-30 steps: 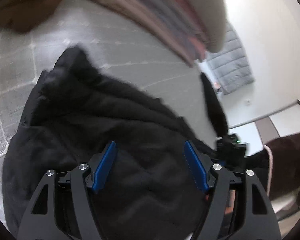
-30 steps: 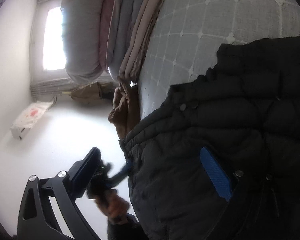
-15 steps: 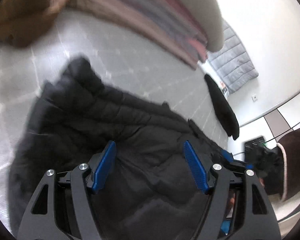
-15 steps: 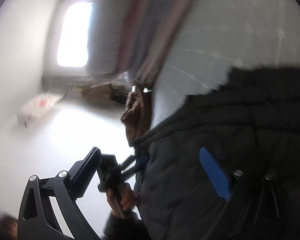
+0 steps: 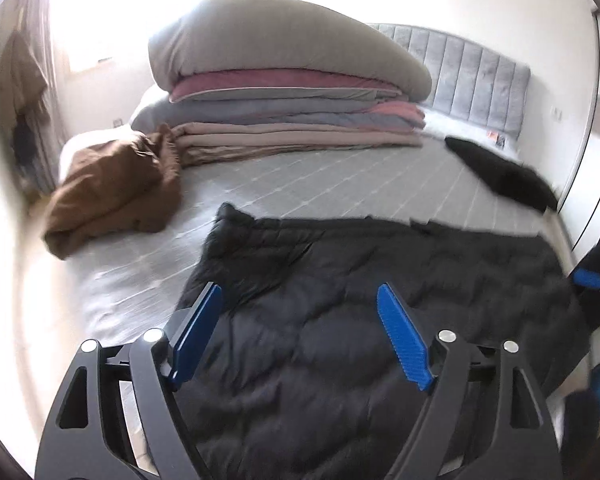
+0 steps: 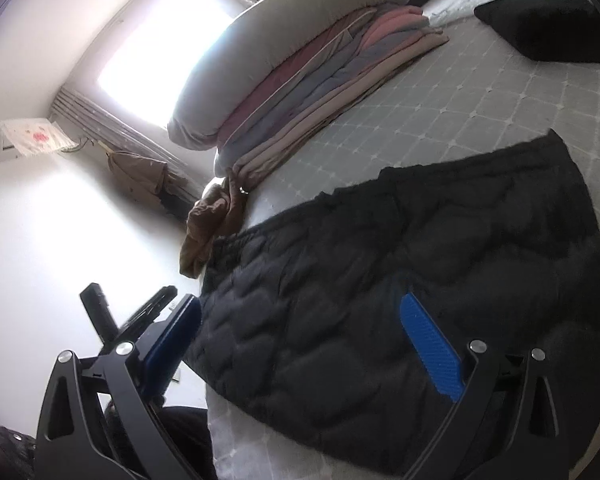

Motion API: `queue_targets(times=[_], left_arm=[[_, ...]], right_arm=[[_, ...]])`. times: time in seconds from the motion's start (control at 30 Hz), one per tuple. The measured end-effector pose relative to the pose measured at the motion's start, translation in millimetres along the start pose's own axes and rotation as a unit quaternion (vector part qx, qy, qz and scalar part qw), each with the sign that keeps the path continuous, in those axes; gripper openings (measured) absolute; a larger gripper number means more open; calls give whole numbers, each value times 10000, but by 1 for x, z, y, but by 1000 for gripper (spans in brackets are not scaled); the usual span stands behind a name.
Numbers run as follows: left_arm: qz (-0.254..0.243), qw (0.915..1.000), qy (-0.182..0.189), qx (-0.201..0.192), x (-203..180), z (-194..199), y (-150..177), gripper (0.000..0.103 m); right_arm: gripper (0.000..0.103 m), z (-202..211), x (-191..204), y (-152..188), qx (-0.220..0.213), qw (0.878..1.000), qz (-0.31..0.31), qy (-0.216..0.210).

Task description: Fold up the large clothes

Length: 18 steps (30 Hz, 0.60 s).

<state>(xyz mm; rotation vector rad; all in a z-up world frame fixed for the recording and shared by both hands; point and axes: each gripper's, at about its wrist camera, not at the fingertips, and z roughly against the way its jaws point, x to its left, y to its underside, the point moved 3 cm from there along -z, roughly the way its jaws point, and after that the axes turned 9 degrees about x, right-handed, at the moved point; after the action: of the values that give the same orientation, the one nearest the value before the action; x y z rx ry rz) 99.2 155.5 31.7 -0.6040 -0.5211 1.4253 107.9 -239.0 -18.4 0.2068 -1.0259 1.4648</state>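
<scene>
A black quilted puffer jacket (image 5: 380, 300) lies folded flat on the near side of the grey bed (image 5: 300, 184); it also shows in the right wrist view (image 6: 420, 272). My left gripper (image 5: 300, 336) is open and empty, raised above the jacket's near left part. My right gripper (image 6: 300, 344) is open and empty, raised over the jacket's near edge; its blue pad (image 5: 588, 279) shows at the right edge of the left wrist view. The left gripper's body (image 6: 112, 320) shows at the lower left of the right wrist view.
A stack of folded blankets (image 5: 292, 92) topped by a grey duvet lies at the back of the bed. A crumpled brown garment (image 5: 116, 188) lies at the left. Another black garment (image 5: 500, 176) lies at the right, near the grey headboard (image 5: 480, 76).
Both grippers have lifted up and drawn back from the jacket, so the views now take in the whole bed. The jacket now lies flat and spread wide.
</scene>
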Motion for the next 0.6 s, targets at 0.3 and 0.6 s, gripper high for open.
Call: queue_targets(times=[0.3, 0.6], left_arm=[[610, 9976, 60, 330, 25, 39, 54, 83], [255, 9950, -963, 21, 31, 75, 81, 83]], right_arm=[[96, -13, 33, 31, -16, 9992, 381, 126], [96, -38, 55, 50, 289, 9987, 424, -40]])
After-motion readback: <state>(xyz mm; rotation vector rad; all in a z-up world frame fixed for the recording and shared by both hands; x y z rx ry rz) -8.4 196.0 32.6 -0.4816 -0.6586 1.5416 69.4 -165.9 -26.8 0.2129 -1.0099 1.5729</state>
